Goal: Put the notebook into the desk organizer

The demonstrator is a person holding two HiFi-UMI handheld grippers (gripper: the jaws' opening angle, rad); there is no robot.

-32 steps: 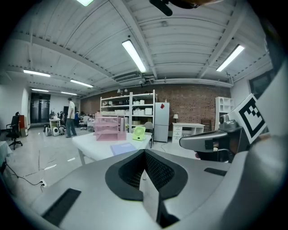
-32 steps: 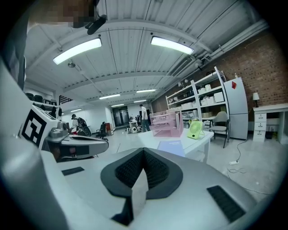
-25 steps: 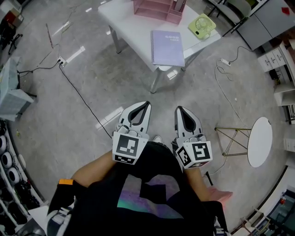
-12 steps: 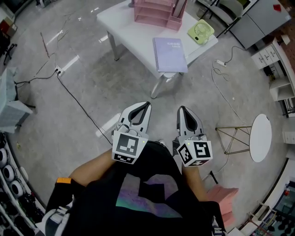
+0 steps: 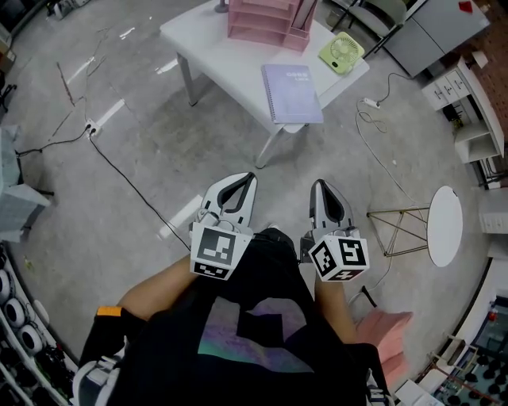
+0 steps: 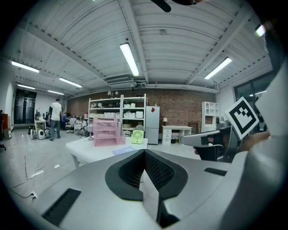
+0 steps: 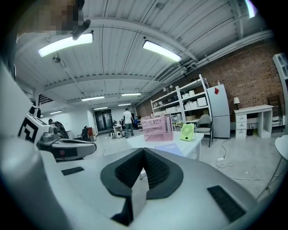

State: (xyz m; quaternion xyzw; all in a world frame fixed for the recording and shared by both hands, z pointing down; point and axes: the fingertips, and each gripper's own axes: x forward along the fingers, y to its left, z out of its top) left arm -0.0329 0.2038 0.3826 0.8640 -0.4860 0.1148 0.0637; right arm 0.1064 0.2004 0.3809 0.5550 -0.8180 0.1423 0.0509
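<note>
A lavender spiral notebook lies flat near the front edge of a white table. A pink desk organizer stands at the table's far side. In the left gripper view the notebook and organizer sit far ahead; in the right gripper view the notebook lies in front of the organizer. My left gripper and right gripper are held close to my body, well short of the table. Both are shut with nothing between the jaws.
A green desk fan stands on the table right of the organizer. Cables run across the grey floor at left. A round white side table with a wire frame is at right. Shelves, a fridge and people are far back.
The table with the notebook has shifted slightly in the head view as I moved; the right gripper has drifted a little down and right. Both grippers stay shut.
</note>
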